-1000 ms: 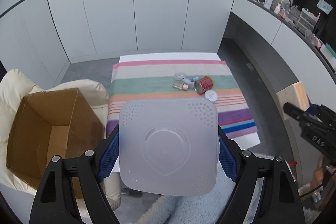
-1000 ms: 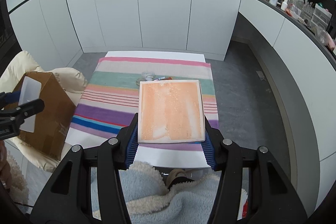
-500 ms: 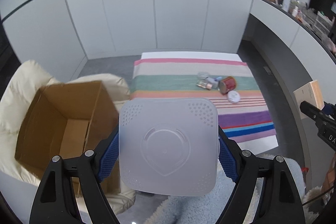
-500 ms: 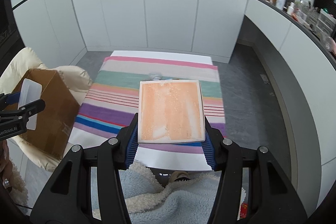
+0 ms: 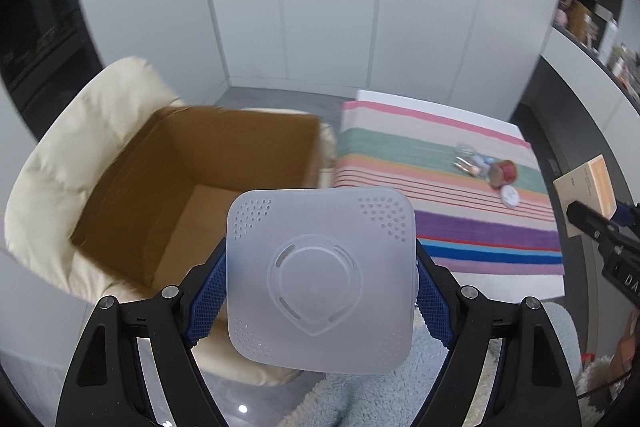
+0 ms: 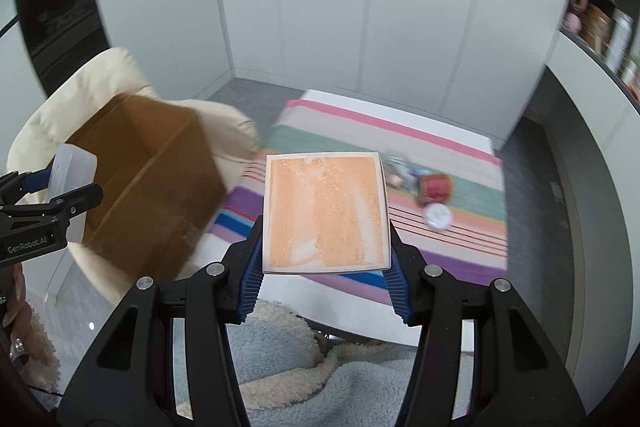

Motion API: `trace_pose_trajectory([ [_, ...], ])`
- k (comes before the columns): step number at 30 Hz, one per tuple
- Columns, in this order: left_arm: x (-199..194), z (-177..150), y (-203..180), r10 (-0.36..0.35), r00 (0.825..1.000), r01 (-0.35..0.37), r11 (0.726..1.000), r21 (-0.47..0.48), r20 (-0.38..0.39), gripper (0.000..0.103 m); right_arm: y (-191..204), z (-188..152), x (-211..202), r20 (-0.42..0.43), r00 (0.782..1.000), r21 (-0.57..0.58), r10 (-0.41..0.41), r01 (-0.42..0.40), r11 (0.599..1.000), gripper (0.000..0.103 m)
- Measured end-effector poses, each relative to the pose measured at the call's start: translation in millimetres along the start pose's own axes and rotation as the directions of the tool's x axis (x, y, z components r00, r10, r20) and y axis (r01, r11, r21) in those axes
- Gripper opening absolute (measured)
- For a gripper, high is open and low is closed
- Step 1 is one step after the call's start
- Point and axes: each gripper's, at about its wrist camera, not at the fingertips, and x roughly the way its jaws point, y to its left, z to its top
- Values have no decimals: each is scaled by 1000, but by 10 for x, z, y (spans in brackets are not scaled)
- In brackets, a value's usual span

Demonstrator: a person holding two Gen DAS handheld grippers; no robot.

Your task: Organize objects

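My left gripper [image 5: 320, 279] is shut on a frosted white square plastic box [image 5: 320, 279], held above the near edge of an open brown cardboard box [image 5: 208, 187]. My right gripper [image 6: 325, 219] is shut on a flat orange box with a white rim [image 6: 325, 213], held over the near part of the striped table. In the right wrist view the left gripper [image 6: 60, 187] and its white box show at the far left beside the cardboard box [image 6: 152, 179]. In the left wrist view the orange box [image 5: 588, 195] shows at the right edge.
The cardboard box rests on a cream cushioned chair [image 5: 72, 155]. A striped cloth [image 5: 440, 163] covers the table, with a red can [image 5: 505, 173], a white round lid [image 5: 511, 195] and small bottles [image 5: 470, 163] on it. A person's pale blue fleece [image 6: 320, 379] lies below.
Both grippers have swung left with their loads. The cardboard box has come toward the centre of both views and the table has slid right. Neither grip has changed.
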Motion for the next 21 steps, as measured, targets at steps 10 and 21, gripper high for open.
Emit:
trace_pose_trajectory([
  [10,-130,-239,800,76,997,-78,987,-142,-23,83,1033,72,113,-25,991,-177,131,-134,975,55],
  [21,-220,-471,1313,134,989,-144,965,-220,-60,83,1897,-6,174,-78,968,-302,238,-250,920,55],
])
